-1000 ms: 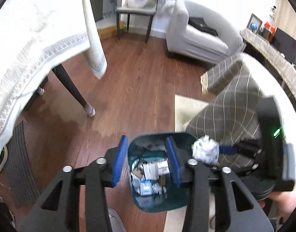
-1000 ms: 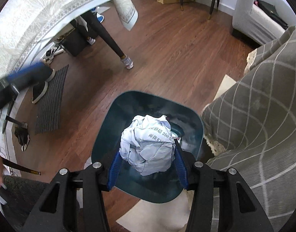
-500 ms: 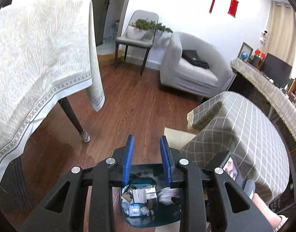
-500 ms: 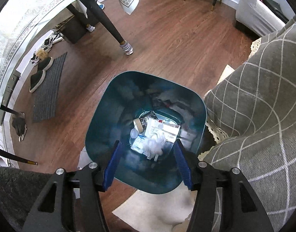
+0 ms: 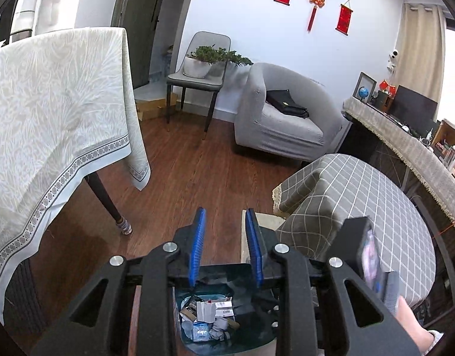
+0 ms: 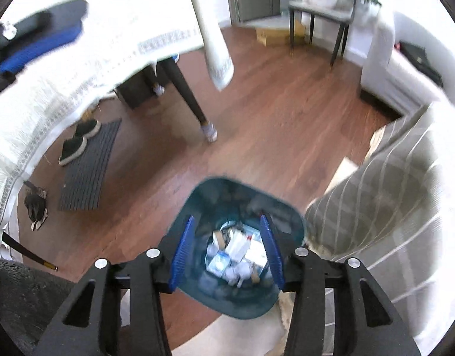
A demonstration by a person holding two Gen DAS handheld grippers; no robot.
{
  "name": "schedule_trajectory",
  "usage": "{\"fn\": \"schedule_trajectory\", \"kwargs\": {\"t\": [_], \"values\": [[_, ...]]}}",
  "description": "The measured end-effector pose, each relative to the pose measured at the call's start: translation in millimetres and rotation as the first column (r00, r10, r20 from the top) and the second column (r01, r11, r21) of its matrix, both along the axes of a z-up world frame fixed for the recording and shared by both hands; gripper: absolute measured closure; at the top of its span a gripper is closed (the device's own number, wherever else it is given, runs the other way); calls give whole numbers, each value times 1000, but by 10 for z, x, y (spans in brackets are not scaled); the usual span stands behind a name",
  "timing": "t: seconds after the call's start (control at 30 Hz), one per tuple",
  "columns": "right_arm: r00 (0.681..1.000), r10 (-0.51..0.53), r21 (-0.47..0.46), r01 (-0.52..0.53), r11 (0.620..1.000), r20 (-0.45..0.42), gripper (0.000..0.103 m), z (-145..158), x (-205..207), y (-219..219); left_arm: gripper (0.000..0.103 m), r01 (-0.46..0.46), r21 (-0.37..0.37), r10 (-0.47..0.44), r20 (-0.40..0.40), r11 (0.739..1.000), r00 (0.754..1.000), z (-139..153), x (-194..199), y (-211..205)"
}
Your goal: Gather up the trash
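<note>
A teal trash bin (image 6: pixel 221 182) stands on the wood floor, with paper scraps and packets (image 6: pixel 236 252) in its bottom. My right gripper (image 6: pixel 226 218) hangs above the bin mouth. Its jaws are closing and nothing is between them. In the left wrist view the bin (image 5: pixel 257 338) sits low behind the fingers, its trash (image 5: pixel 209 314) showing. My left gripper (image 5: pixel 226 215) is open and empty, its jaws a narrow gap apart, above the bin's far edge. The right gripper's body (image 5: pixel 366 252) shows at the right, and a person's forearm (image 5: pixel 411 323) below it.
A table with a white cloth (image 5: pixel 49 118) and a dark leg (image 5: pixel 108 204) stands at the left. A checked grey cover (image 5: pixel 361 195) lies close on the right. A grey armchair (image 5: pixel 280 118) and a chair with a plant (image 5: pixel 200 71) are farther back. Shoes (image 6: pixel 76 145) rest on a mat (image 6: pixel 88 166).
The crumpled paper ball left the right gripper and dropped into the bin. Both grippers rose away from the bin. The left jaws narrowed and that view tilted up.
</note>
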State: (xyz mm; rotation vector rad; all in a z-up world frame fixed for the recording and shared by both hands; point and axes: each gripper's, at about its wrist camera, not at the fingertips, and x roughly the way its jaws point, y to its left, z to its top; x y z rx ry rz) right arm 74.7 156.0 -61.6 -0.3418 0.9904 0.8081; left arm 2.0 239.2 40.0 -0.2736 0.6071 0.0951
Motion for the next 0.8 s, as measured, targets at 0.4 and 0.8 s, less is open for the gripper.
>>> {"fn": "schedule_trajectory", "kwargs": {"t": [0.4, 0.8], "values": [[944, -231, 174, 193, 966, 236, 47, 1064, -54, -1076, 34, -23, 87, 16, 77, 996, 997, 209, -155, -275], [818, -470, 298, 382, 875, 331, 5, 1599, -569, -2711, 6, -15, 228, -1, 70, 973, 998, 370, -565, -778]]}}
